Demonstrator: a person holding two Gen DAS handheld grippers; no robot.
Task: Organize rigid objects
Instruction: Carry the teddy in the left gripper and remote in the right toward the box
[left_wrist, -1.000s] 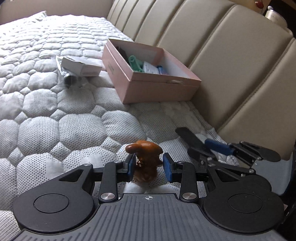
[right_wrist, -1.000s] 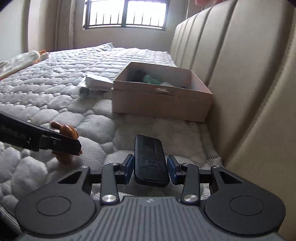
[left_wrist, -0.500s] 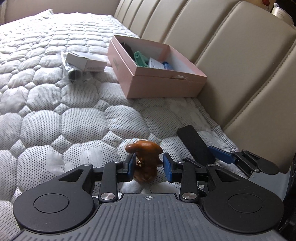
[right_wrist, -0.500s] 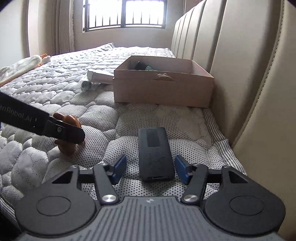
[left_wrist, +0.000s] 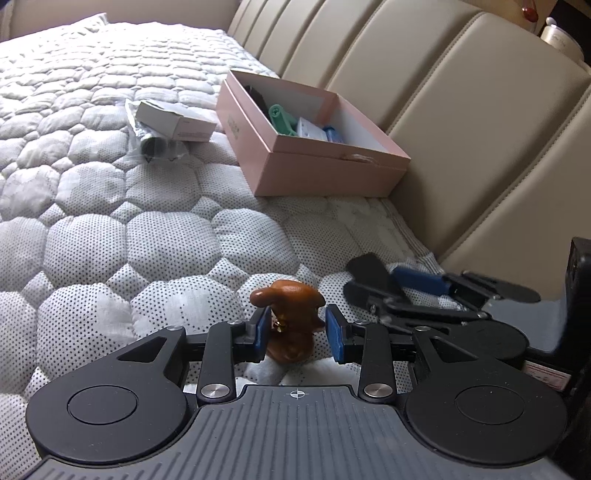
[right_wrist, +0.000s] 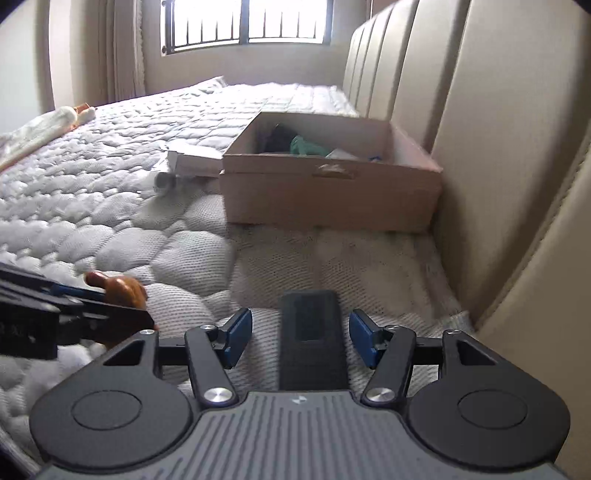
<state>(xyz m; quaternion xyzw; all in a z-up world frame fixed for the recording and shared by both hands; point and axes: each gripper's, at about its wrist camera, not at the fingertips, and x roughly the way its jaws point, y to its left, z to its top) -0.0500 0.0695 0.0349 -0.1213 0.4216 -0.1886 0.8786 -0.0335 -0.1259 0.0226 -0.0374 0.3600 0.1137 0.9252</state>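
A brown figurine (left_wrist: 291, 317) stands on the quilted mattress (left_wrist: 110, 240), and my left gripper (left_wrist: 295, 332) is shut on it, blue pads against its sides. To its right a black remote (right_wrist: 310, 332) lies flat on the mattress. My right gripper (right_wrist: 299, 339) is open around it, a gap showing on each side. In the left wrist view the remote (left_wrist: 369, 267) pokes out past the right gripper (left_wrist: 388, 286). The figurine (right_wrist: 122, 291) also shows at the left of the right wrist view. Ahead, an open pink box (left_wrist: 325, 173) holds several items.
The box (right_wrist: 325, 199) sits against a beige padded headboard (left_wrist: 461, 129) along the right. Left of the box lie a small white carton (left_wrist: 173, 120) and a dark cylinder in clear wrap (left_wrist: 157, 147). A pale bundle (right_wrist: 48, 122) rests at the far left edge.
My right gripper opened and let go of the remote, which now lies on the mattress between the jaws. The left gripper kept still on the figurine.
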